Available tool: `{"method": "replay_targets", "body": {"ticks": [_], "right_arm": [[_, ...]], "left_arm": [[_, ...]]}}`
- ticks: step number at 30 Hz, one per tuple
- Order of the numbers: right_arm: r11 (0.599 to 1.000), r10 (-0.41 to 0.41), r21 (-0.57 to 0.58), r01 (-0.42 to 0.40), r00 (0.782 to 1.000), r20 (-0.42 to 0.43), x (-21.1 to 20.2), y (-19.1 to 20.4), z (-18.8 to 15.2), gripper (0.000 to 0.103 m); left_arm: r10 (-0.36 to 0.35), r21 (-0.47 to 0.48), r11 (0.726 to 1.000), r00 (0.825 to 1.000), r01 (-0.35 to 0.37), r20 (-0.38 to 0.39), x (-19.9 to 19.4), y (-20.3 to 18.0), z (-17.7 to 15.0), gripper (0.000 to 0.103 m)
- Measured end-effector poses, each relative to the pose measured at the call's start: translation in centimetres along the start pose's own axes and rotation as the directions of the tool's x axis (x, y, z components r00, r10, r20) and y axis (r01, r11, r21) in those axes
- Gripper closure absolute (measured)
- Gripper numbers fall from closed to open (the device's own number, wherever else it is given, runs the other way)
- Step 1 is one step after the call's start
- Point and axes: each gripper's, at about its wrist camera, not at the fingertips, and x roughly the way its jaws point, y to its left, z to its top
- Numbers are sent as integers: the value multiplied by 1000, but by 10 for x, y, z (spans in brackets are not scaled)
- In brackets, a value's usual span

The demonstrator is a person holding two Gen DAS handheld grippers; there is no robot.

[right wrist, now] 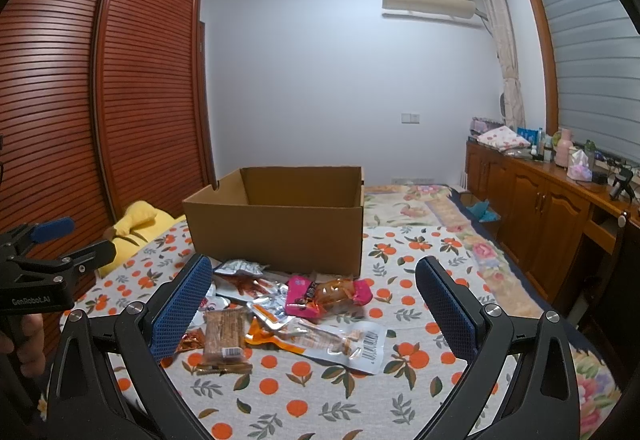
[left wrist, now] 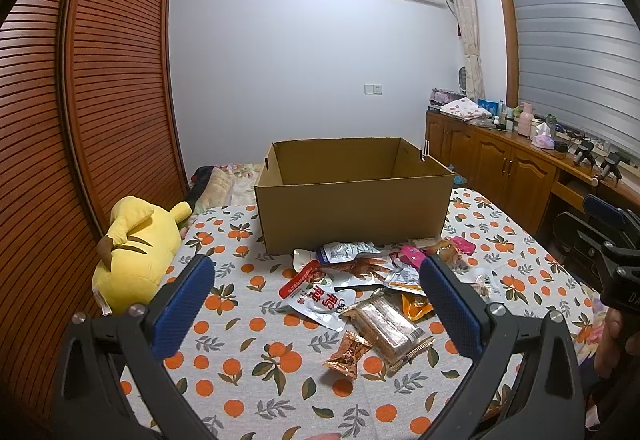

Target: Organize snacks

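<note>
An open, empty cardboard box point(left wrist: 352, 212) stands on the bed; it also shows in the right wrist view point(right wrist: 276, 236). A pile of snack packets point(left wrist: 372, 280) lies in front of it: a red-and-white pouch point(left wrist: 320, 300), a long clear biscuit pack point(left wrist: 386, 324) and a small copper packet point(left wrist: 348, 352). The right wrist view shows a pink packet point(right wrist: 328, 292), a clear barcoded pack point(right wrist: 344, 344) and a brown biscuit pack point(right wrist: 224, 336). My left gripper point(left wrist: 316, 284) is open above the pile. My right gripper point(right wrist: 314, 288) is open above the pile.
The bed has an orange-print sheet point(left wrist: 240, 380). A yellow plush toy point(left wrist: 136, 252) lies at its left edge beside the slatted wardrobe point(left wrist: 80, 120). A wooden cabinet point(left wrist: 500, 164) with bottles runs along the right wall. The right gripper's body shows at the right point(left wrist: 612, 252).
</note>
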Motion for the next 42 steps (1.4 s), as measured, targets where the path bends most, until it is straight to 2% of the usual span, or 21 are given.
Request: {"method": "replay_targets", "body": {"ticks": [42], "right_arm": [[1000, -3, -5, 3, 1000, 22, -7, 2, 6, 0]], "left_arm": [[-4, -3, 1000, 1000, 4, -4, -5, -1, 6, 0]]}}
